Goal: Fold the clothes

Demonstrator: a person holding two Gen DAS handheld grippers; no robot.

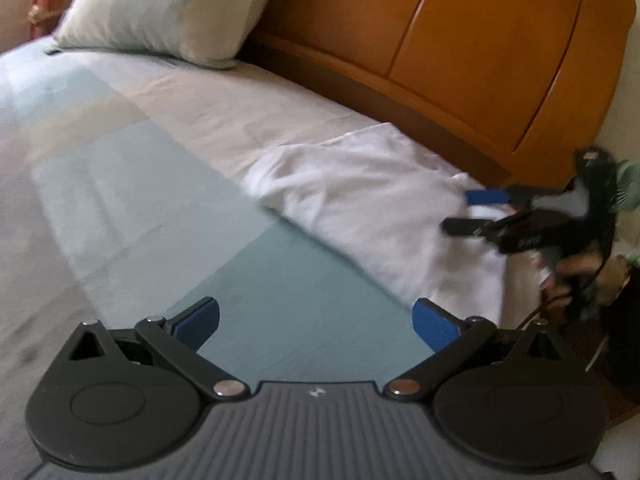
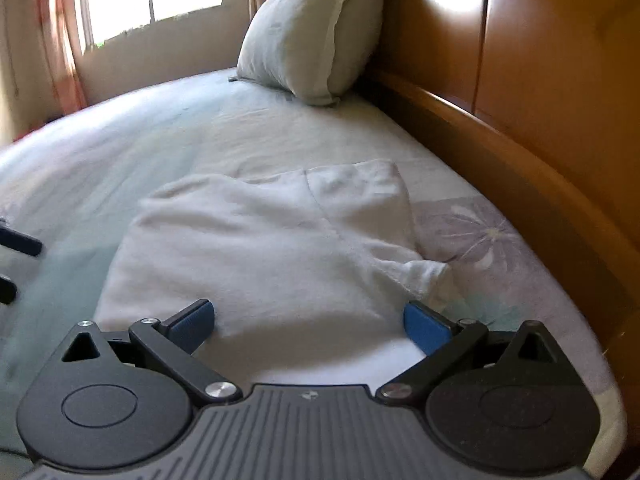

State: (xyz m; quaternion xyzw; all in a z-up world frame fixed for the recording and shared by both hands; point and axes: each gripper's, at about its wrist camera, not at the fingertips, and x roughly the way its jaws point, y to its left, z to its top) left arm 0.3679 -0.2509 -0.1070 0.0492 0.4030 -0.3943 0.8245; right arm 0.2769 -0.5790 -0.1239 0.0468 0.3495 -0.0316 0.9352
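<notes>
One white garment (image 2: 264, 248) lies on the bed (image 2: 120, 152) near the headboard (image 2: 540, 100) edge, folded over into a rough rectangle, soft and creased, a loose bit poking out on the headboard side. I see my right gripper (image 2: 308, 326) above its near edge, fingers wide apart, holding nothing. My left gripper (image 1: 316, 326) hangs over bare teal sheet, fingers equally spread. Pillow (image 2: 316, 36) sits at the far corner.
</notes>
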